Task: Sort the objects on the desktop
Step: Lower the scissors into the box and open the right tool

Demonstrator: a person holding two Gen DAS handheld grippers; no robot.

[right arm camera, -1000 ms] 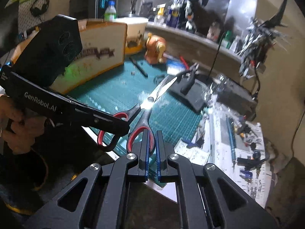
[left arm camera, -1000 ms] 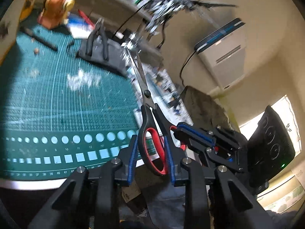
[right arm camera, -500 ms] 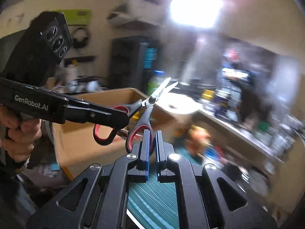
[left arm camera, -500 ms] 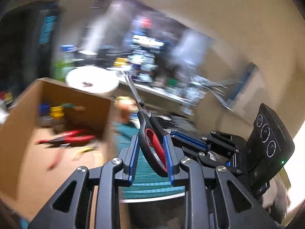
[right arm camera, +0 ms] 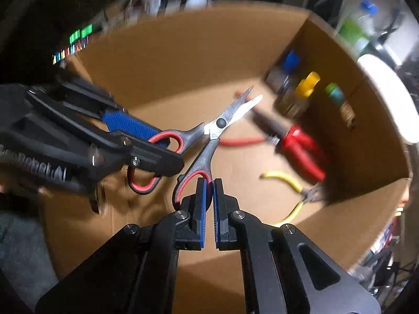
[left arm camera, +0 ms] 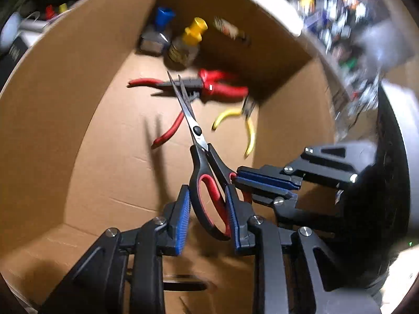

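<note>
Scissors (left arm camera: pixel 199 141) now over box (left arm camera: pixel 78 104) (red-lined handles)

Both wrist cameras look steeply down, close in, into the cardboard box (left arm camera: pixel 78 120). They share the scissors (left arm camera: pixel 201 162) and the box floor, seen from crossing sides

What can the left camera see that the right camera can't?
Only the left camera shows the scissors' shadow on the box floor. Only the right camera shows a green bottle outside the box and coloured lights. Both show the scissors, held by the left gripper and the right gripper, each shut on a handle, over the box with red pliers and yellow pliers inside.
</note>
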